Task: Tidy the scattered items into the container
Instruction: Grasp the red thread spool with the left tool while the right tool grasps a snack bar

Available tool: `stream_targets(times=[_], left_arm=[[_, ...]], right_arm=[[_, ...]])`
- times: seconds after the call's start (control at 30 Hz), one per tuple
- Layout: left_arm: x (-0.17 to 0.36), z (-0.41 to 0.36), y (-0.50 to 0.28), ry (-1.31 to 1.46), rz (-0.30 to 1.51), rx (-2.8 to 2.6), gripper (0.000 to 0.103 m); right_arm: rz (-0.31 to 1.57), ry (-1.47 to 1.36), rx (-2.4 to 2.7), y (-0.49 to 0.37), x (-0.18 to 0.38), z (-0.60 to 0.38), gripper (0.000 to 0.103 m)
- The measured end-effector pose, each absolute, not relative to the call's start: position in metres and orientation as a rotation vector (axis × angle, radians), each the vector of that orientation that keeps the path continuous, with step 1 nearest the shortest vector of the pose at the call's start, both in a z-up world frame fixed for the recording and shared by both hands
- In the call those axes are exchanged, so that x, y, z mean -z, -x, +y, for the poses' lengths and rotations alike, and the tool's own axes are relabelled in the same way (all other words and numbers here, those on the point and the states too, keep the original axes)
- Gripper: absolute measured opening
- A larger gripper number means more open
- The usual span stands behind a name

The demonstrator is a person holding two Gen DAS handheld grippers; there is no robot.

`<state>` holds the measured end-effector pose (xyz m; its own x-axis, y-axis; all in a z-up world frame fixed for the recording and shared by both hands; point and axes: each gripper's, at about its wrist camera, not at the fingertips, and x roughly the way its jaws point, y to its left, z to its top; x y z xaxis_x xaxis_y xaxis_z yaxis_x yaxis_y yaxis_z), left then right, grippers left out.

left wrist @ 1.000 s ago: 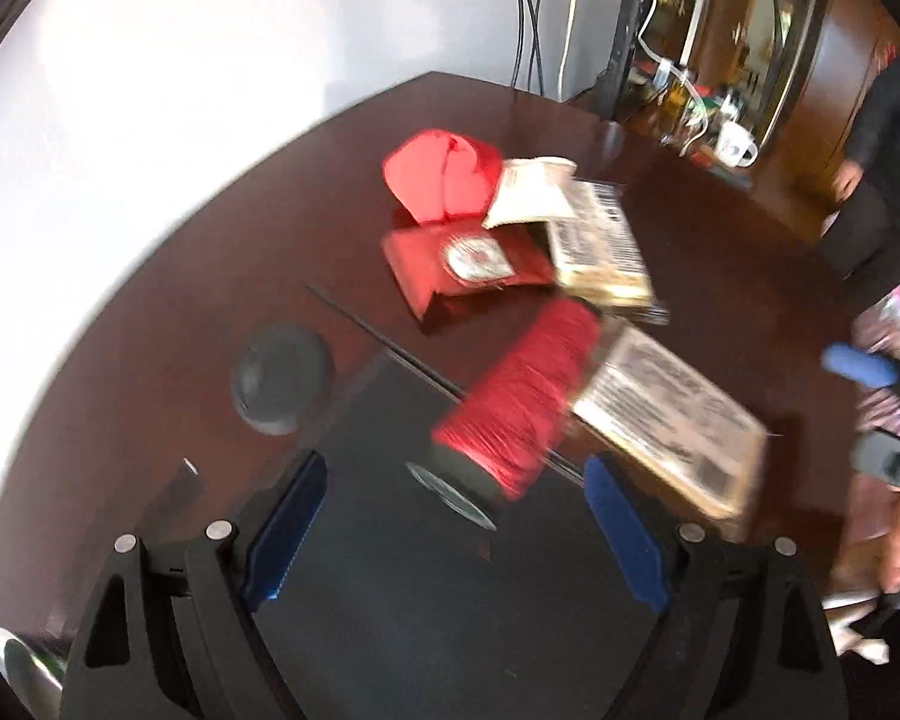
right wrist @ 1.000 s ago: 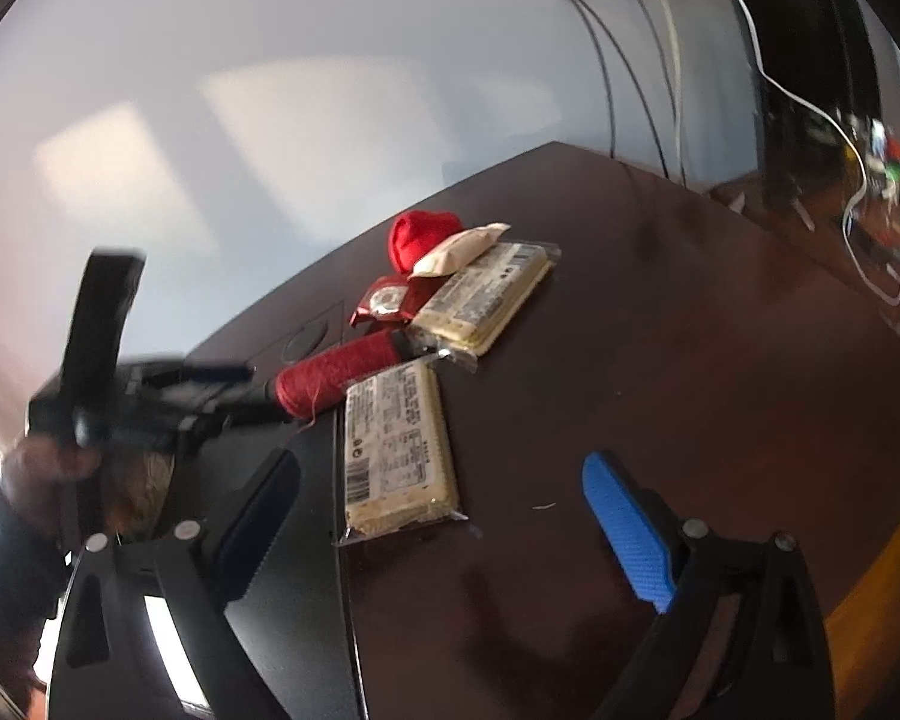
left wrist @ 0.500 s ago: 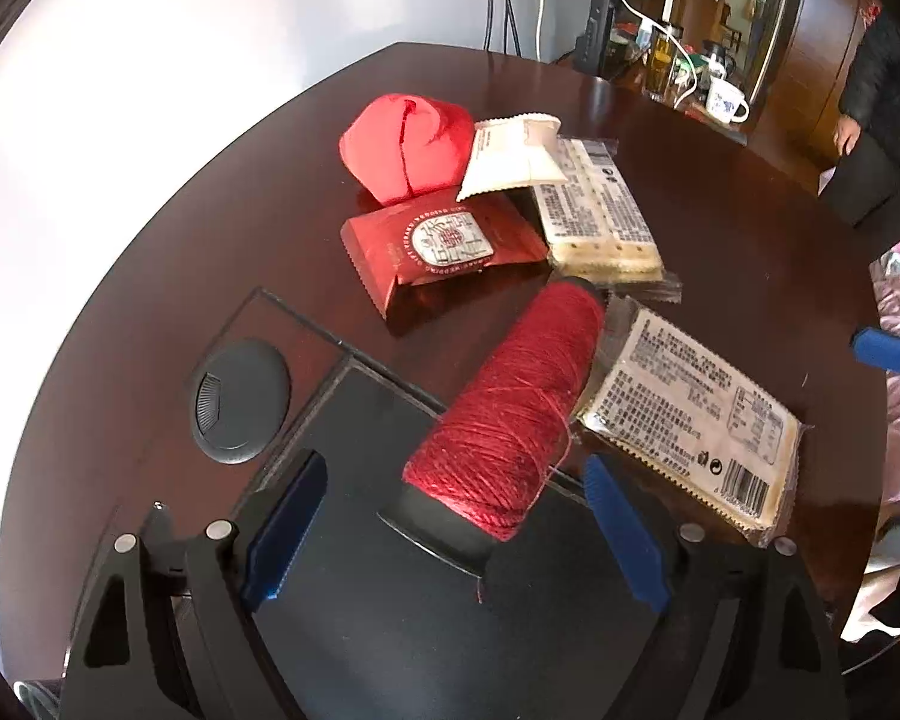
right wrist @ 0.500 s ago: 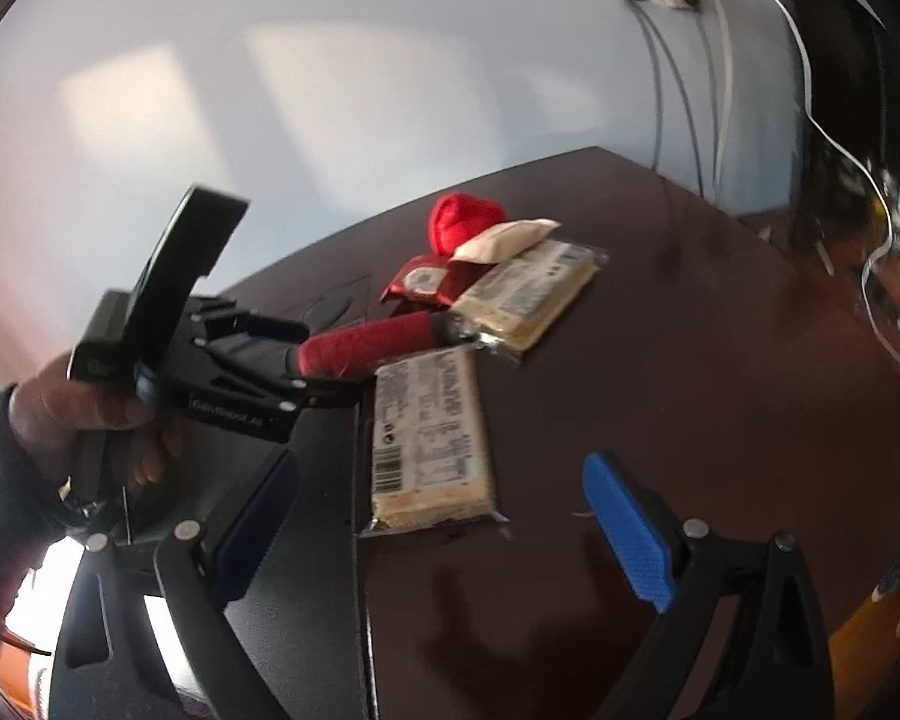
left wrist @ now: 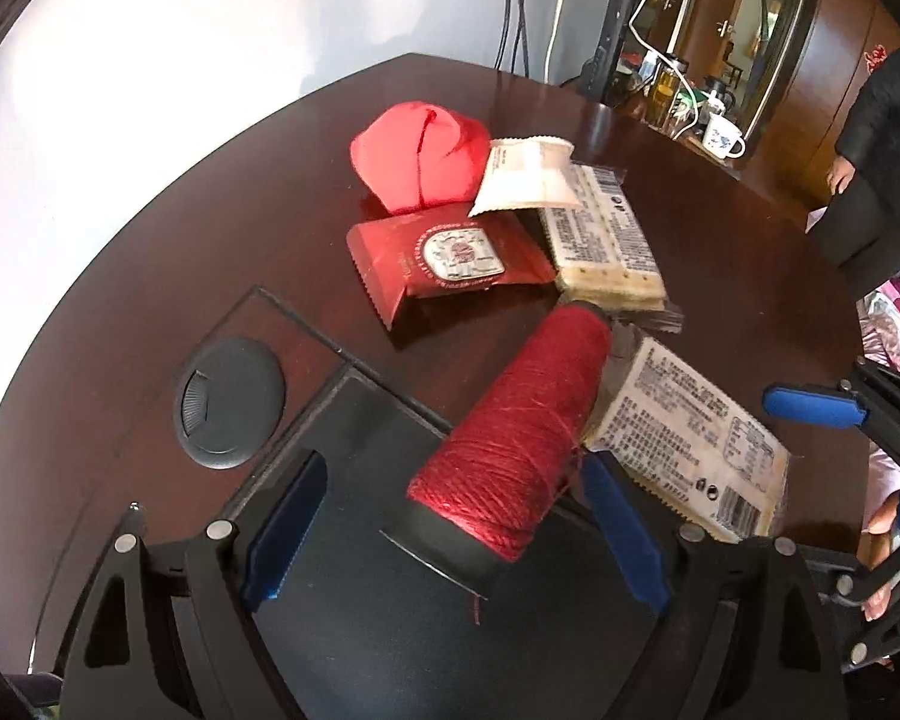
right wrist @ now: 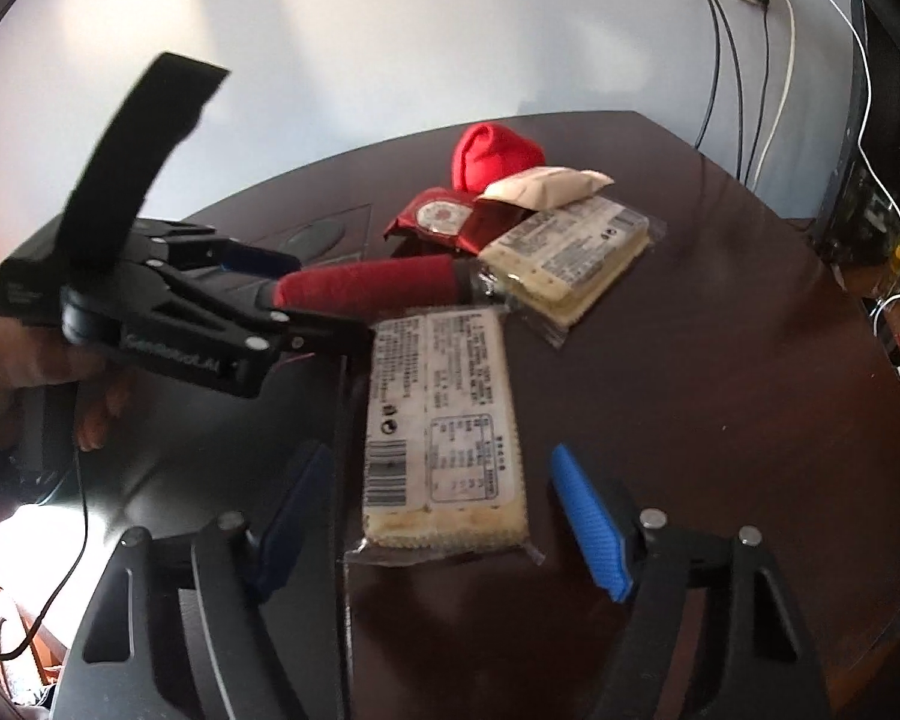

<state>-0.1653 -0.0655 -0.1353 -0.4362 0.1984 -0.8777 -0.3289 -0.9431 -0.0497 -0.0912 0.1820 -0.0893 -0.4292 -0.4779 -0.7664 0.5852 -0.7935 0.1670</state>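
A red thread spool (left wrist: 522, 438) lies on the dark table, its near end between the open blue fingers of my left gripper (left wrist: 450, 516). In the right wrist view the spool (right wrist: 366, 288) lies just ahead of the left gripper (right wrist: 306, 300). A cracker pack (right wrist: 438, 438) lies between the open fingers of my right gripper (right wrist: 444, 516), which shows at the right of the left wrist view (left wrist: 810, 408). Behind lie a second cracker pack (left wrist: 600, 240), a red foil packet (left wrist: 450, 258), a white sachet (left wrist: 528, 180) and a red cloth bundle (left wrist: 420, 162).
A dark flat mat or tray (left wrist: 420, 630) lies under the left gripper. A round cable grommet (left wrist: 228, 402) sits in the table to the left. Cables hang down the wall (right wrist: 750, 90). A mug (left wrist: 723, 138) and a person (left wrist: 882, 168) are at the far right.
Both grippers have moved closer to the items. The spool now lies between the left fingers, and the near cracker pack lies between the right fingers. Both grippers stay open.
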Motion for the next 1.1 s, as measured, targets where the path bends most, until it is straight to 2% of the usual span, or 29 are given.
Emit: stream_targets(times=[0.1, 0.3, 0.37, 0.4, 0.43, 0.47, 0.53, 0.83, 1.1], left_arm=[[0.139, -0.064, 0.165, 1.466, 0.194, -2.39, 0.071], [0.142, -0.057, 0.167, 1.464, 0.233, -2.389, 0.071], [0.142, -0.056, 0.166, 1.463, 0.261, -2.397, 0.062], [0.141, -0.056, 0.164, 1.461, 0.276, -2.405, 0.058], [0.139, -0.056, 0.163, 1.459, 0.284, -2.413, 0.057], [0.139, -0.057, 0.161, 1.458, 0.279, -2.417, 0.056], [0.139, -0.058, 0.161, 1.462, 0.259, -2.419, 0.051], [0.127, -0.076, 0.155, 1.421, 0.106, -2.507, 0.046], [0.116, -0.083, 0.148, 1.384, 0.048, -2.555, 0.042]], right_arm=[[0.175, -1.153, 2.209, 0.093, 0.094, 0.18, 0.077], [0.202, -1.169, 2.216, 0.096, 0.099, 0.177, 0.077], [0.213, -1.168, 2.218, 0.096, 0.099, 0.175, 0.077], [0.218, -1.168, 2.218, 0.096, 0.099, 0.174, 0.073], [0.223, -1.165, 2.218, 0.096, 0.099, 0.174, 0.063], [0.228, -1.161, 2.218, 0.096, 0.099, 0.173, 0.058], [0.222, -1.16, 2.209, 0.096, 0.098, 0.173, 0.058], [0.144, -1.163, 2.167, 0.096, 0.097, 0.179, 0.056], [0.105, -1.144, 2.186, 0.091, 0.09, 0.185, 0.056]])
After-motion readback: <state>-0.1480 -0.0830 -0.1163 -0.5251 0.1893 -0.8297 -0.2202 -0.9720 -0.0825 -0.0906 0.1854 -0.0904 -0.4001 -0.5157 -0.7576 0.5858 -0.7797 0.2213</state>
